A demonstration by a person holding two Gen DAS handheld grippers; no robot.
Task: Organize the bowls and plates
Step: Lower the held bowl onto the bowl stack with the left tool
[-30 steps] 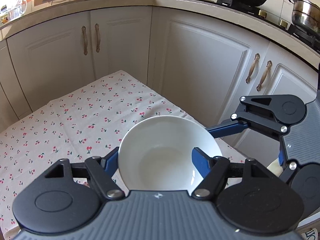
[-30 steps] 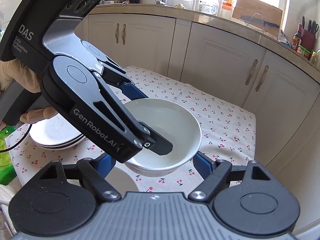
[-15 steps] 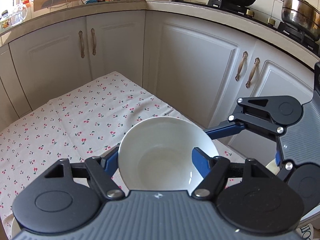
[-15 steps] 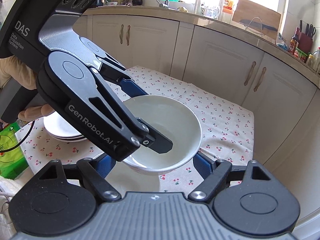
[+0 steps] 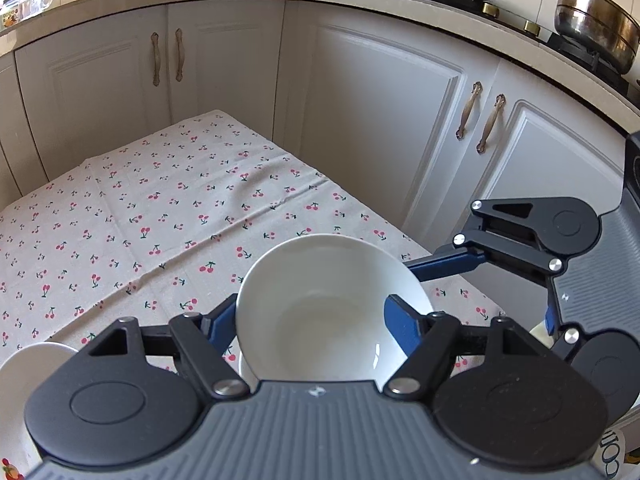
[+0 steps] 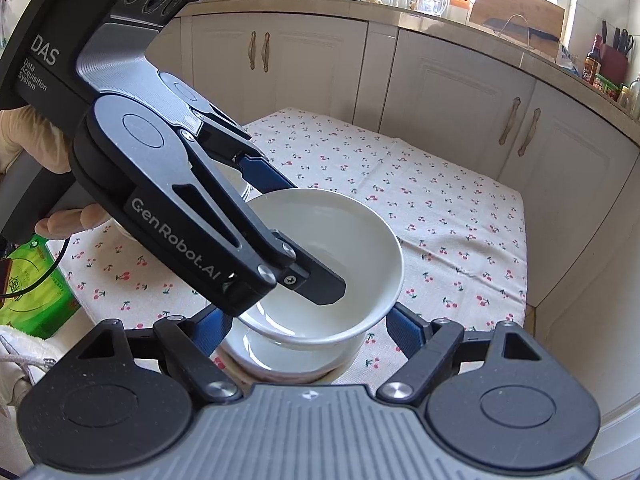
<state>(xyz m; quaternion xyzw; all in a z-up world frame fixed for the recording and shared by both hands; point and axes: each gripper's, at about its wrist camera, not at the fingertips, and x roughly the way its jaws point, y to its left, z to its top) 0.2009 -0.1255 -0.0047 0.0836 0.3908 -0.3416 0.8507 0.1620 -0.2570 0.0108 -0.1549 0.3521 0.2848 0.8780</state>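
A white bowl [image 5: 320,280] hangs low over the cherry-print tablecloth [image 5: 160,216], carried by both grippers at once. My left gripper [image 5: 312,320] is shut on it, one blue pad outside the left wall and the other finger reaching inside. My right gripper [image 6: 306,328] is shut on the bowl's lower body, a pad [image 6: 404,328] on each side. Directly under the held bowl sits a second white bowl [image 6: 280,356]. A stack of white plates [image 6: 246,192] is almost wholly hidden behind the left gripper.
A green box [image 6: 36,292] lies at the table's left edge, near a person's gloved hand [image 6: 24,140]. Another white dish [image 5: 24,364] shows at the lower left. White cabinets [image 5: 380,120] close in behind the table, and a steel pot [image 5: 596,28] stands on the stove.
Both grippers have carried the bowl toward the table's near edge and slightly down. A second bowl has come into view beneath it, and the plate stack has slipped behind the left gripper.
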